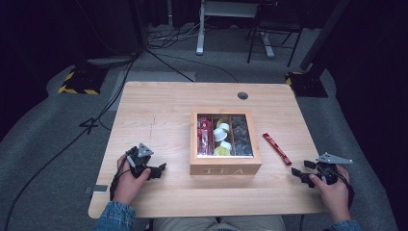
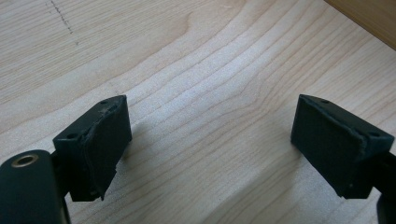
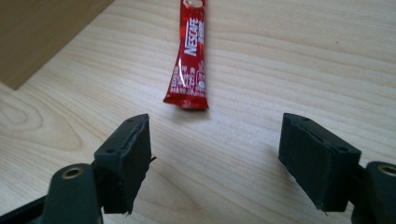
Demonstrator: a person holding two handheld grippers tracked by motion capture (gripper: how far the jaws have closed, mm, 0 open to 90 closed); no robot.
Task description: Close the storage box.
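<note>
Where the table (image 1: 159, 120) runs toward its right edge, red Nescafe stick sachet (image 1: 276, 148) lying flat on bare wood, just beside the right wall of the wooden tea box (image 1: 225, 169), not touching it. Long axis diagonal: far end angled toward the box and the table's far edge, near end toward the front right corner. Seen in the right gripper view as sachet (image 3: 189, 60) with lettering running along its length, crimped near end pointing at the gap between the jaws, far end cut off by the top of that view.

Right gripper (image 1: 299, 174) held in the right hand (image 1: 332, 185) near the front right corner, jaws wide apart, nothing between them, resting low over the wood and short of the sachet's near end. Same gripper (image 3: 215, 154) aimed along the sachet's axis, slightly right of it.

Left gripper (image 1: 159, 169) held in the left hand (image 1: 129, 179) near the front left of the table, pointing right toward the box front, well apart from the sachet. Jaws spread wide, bare wood between them in the left gripper view (image 2: 210, 140); corner of the box just visible at upper right there.

Box centred on the table, lettered TEA on the front wall, three compartments: red sachets left, white and yellow-green capsules middle, dark packets right.
</note>
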